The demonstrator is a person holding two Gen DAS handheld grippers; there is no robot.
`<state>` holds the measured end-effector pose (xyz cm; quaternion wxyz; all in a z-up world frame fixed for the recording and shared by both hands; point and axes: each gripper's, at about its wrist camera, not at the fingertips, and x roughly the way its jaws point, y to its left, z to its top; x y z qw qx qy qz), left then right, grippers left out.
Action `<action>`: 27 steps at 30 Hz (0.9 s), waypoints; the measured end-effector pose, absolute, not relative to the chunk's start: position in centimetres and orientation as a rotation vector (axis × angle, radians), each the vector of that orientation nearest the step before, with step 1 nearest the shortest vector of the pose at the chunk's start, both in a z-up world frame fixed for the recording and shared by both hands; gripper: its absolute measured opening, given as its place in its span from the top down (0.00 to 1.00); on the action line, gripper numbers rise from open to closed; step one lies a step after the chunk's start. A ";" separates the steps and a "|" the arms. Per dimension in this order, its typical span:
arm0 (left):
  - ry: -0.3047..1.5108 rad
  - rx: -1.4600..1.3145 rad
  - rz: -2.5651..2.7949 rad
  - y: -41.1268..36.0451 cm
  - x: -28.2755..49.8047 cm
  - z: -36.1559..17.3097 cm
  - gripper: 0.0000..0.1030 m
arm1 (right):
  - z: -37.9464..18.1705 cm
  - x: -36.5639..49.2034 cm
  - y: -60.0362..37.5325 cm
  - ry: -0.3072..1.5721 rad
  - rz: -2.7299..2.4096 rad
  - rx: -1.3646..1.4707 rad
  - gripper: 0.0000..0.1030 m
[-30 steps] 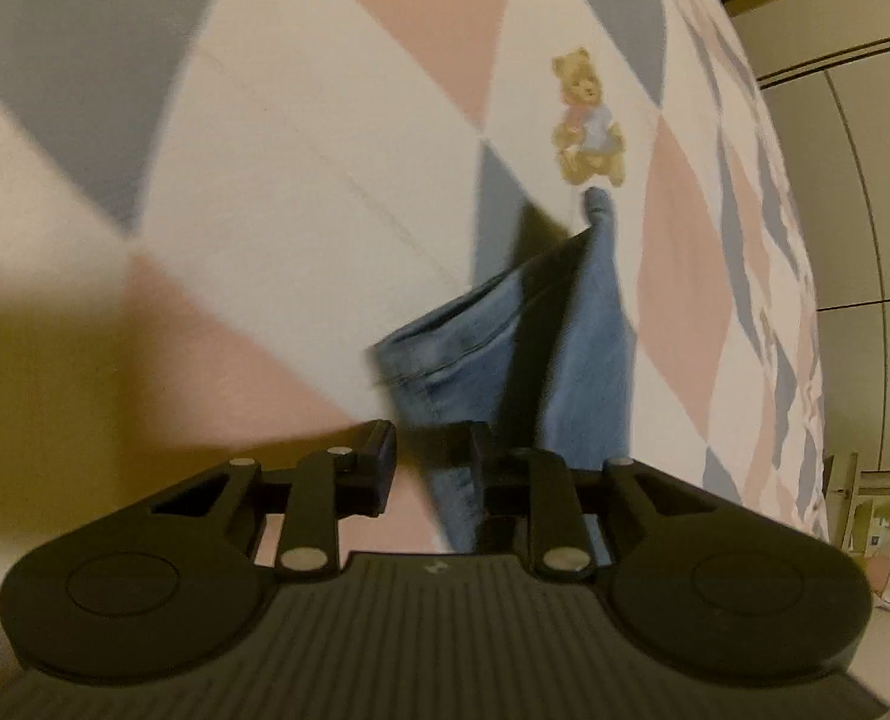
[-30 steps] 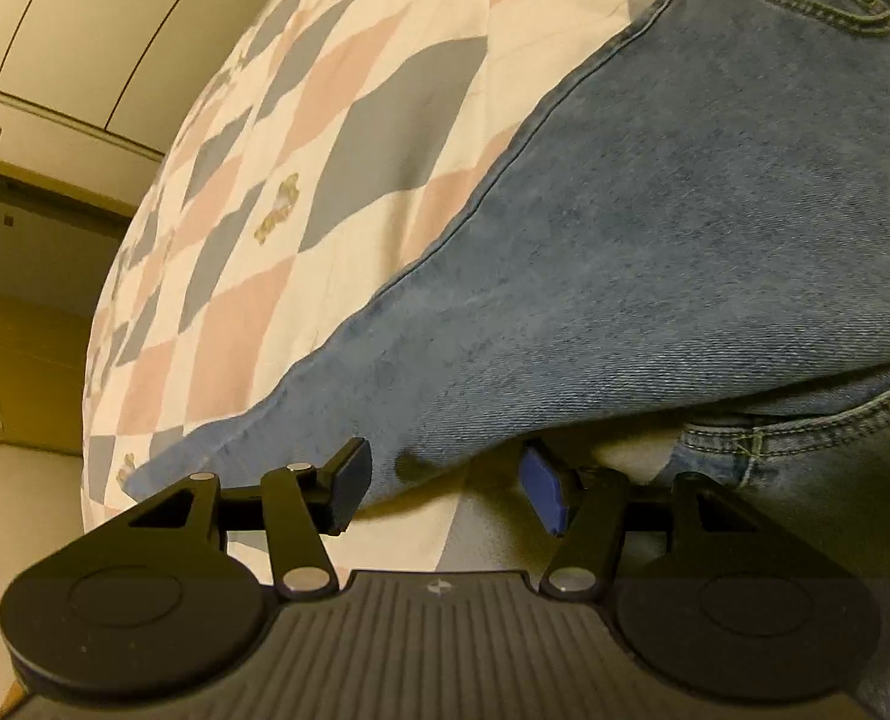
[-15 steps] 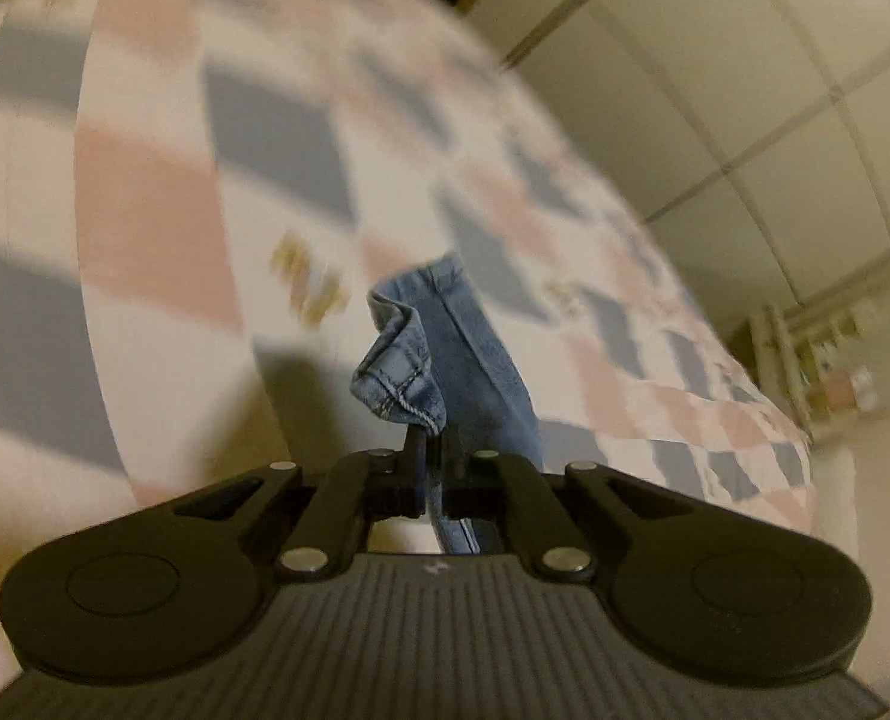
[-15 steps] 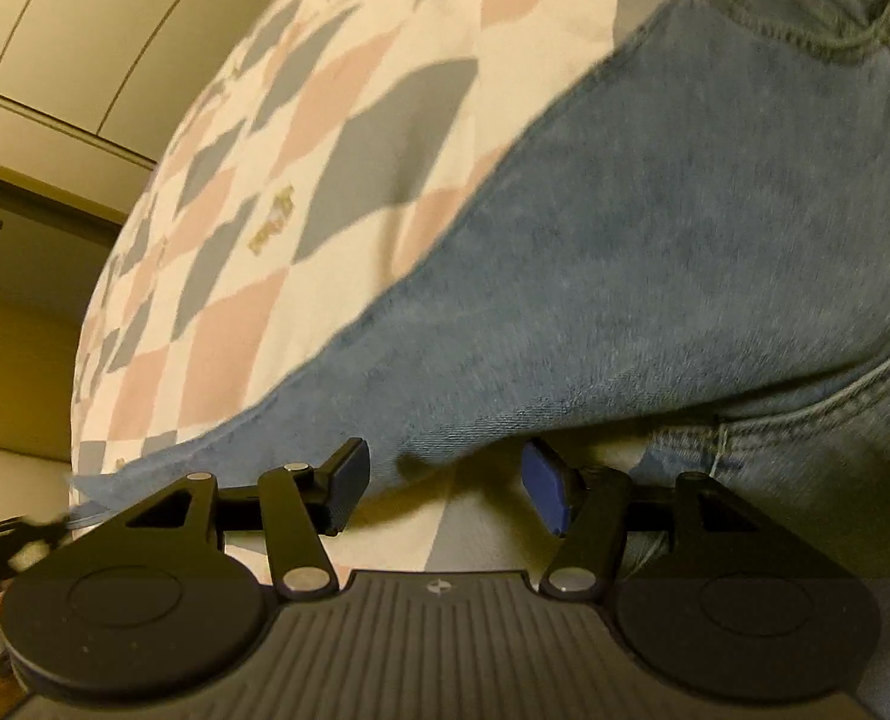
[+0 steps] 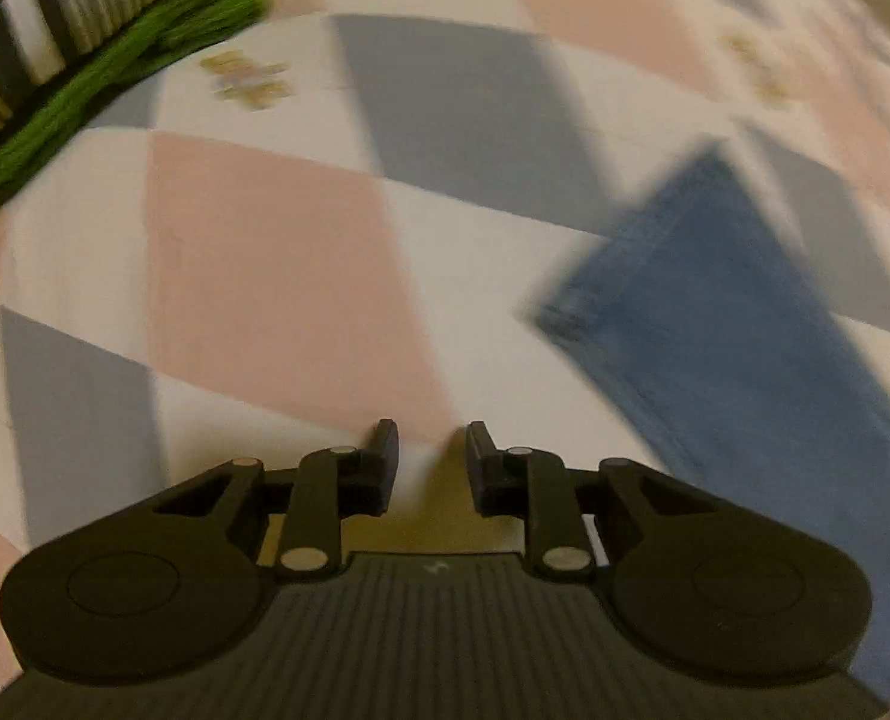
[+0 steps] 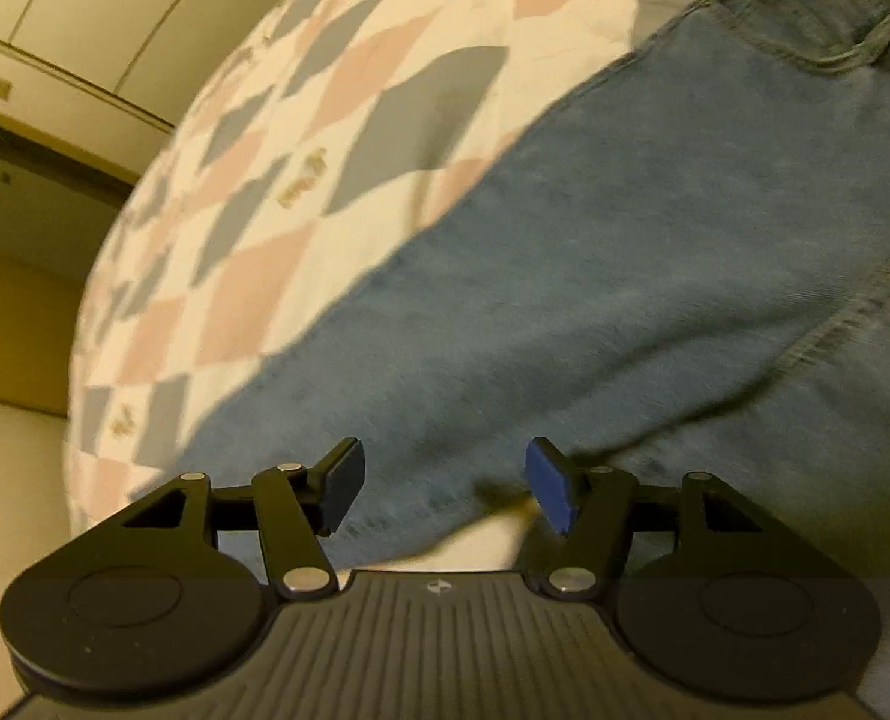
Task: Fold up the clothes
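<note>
Between the jaws of the left gripper (image 5: 426,450), which have just been opening, a narrow gap is seen and nothing is held; only the patchwork quilt (image 5: 264,276) lies beneath. The right gripper (image 6: 445,483) is held wide apart, empty, just above the jeans (image 6: 595,276), which are spread flat on the quilt, one leg end (image 5: 715,312) lying off to the left gripper's right. The denim is judged heavy, limp and not slippery; hem or waistband (image 6: 817,18) is best pinched. No writing can be read. Folded clothes (image 5: 84,60) are stacked nearby.
</note>
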<state>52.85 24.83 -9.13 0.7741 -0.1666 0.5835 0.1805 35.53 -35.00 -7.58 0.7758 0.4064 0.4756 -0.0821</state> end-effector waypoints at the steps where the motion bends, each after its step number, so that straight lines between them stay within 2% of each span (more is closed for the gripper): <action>1: 1.263 -0.349 0.313 23.0 52.8 -8.6 0.82 | -7.5 35.0 -35.1 1.030 -0.192 0.872 0.39; 3: 1.258 -0.327 0.159 19.2 52.7 -7.6 0.82 | -7.3 34.0 -35.6 1.022 -0.243 0.841 0.41; 6: 1.266 -0.358 -0.055 12.6 52.1 -7.3 0.82 | -6.9 33.2 -36.6 0.997 -0.305 0.790 0.60; 8: 1.278 -0.377 -0.188 8.0 51.2 -7.1 0.82 | -6.8 33.1 -37.2 0.982 -0.308 0.762 0.63; 15: 1.265 -0.270 -0.516 -7.2 49.2 -7.8 0.82 | -6.7 33.7 -39.7 0.954 -0.278 0.668 0.64; 17: 1.213 -0.221 -0.555 -10.3 49.2 -8.5 0.79 | -7.0 34.1 -40.3 0.956 -0.254 0.632 0.64; 18: 1.196 -0.182 -0.546 -11.5 49.5 -9.5 0.71 | -7.4 34.5 -40.6 0.961 -0.237 0.612 0.64; 19: 1.210 -0.139 -0.514 -12.3 50.1 -11.0 0.68 | -7.8 34.8 -40.8 0.967 -0.219 0.593 0.64; 20: 1.262 -0.109 -0.465 -12.8 50.8 -12.8 0.69 | -8.7 35.4 -41.0 0.990 -0.200 0.574 0.64; 22: 1.336 -0.124 -0.373 -12.6 51.8 -14.9 0.88 | -10.8 36.3 -41.4 1.048 -0.165 0.535 0.65; 23: 1.361 -0.158 -0.330 -12.1 52.1 -15.3 0.91 | -11.9 36.8 -41.6 1.083 -0.149 0.516 0.65; 25: 1.364 -0.185 -0.247 -11.1 52.1 -14.7 0.88 | -12.3 37.2 -42.3 1.098 -0.121 0.496 0.66; 27: 1.292 -0.112 -0.182 -10.0 50.4 -12.4 0.78 | -10.9 36.4 -43.1 1.061 -0.109 0.483 0.64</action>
